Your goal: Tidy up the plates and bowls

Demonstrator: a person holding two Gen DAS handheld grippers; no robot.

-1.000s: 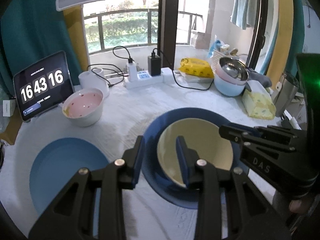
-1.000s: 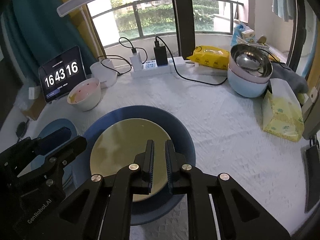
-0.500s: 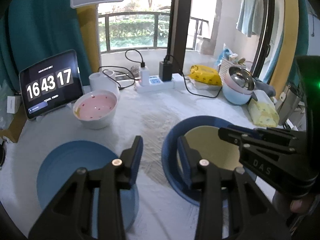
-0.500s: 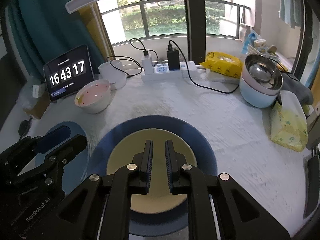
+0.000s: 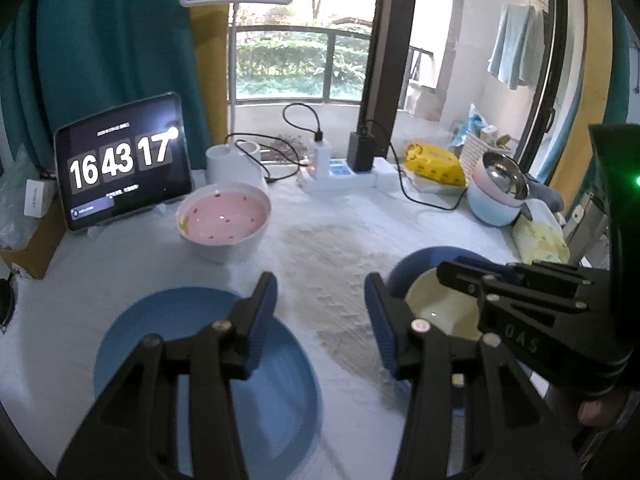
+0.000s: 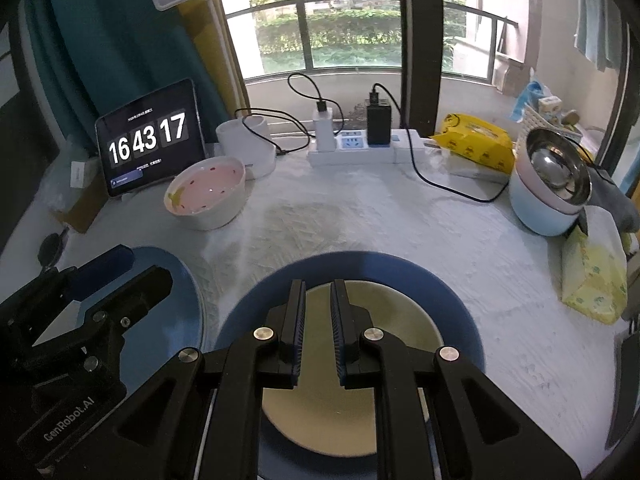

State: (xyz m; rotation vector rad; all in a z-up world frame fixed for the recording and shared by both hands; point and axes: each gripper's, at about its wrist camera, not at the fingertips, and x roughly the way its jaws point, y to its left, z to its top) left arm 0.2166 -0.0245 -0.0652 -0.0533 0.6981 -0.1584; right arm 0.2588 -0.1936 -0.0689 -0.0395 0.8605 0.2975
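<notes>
A cream plate (image 6: 394,312) lies on a large dark blue plate (image 6: 460,320) at the table's front centre. It also shows in the left wrist view (image 5: 436,308). A light blue plate (image 5: 176,328) lies to its left, also in the right wrist view (image 6: 184,280). A pink-lined white bowl (image 5: 224,220) stands behind, also in the right wrist view (image 6: 208,192). My left gripper (image 5: 320,308) is open and empty, above the cloth between the two blue plates. My right gripper (image 6: 318,312) is nearly shut and empty, above the cream plate.
A stack of bowls topped by a steel one (image 6: 552,184) stands at the right. A tablet clock (image 6: 148,140), a white lamp base (image 6: 248,144), a power strip (image 6: 360,148), a yellow packet (image 6: 476,144) and a tissue pack (image 6: 596,276) line the back and right.
My left gripper has swung left, off the cream plate, and opened wider. My right gripper has pulled back and risen slightly above the stacked plates, still nearly shut.
</notes>
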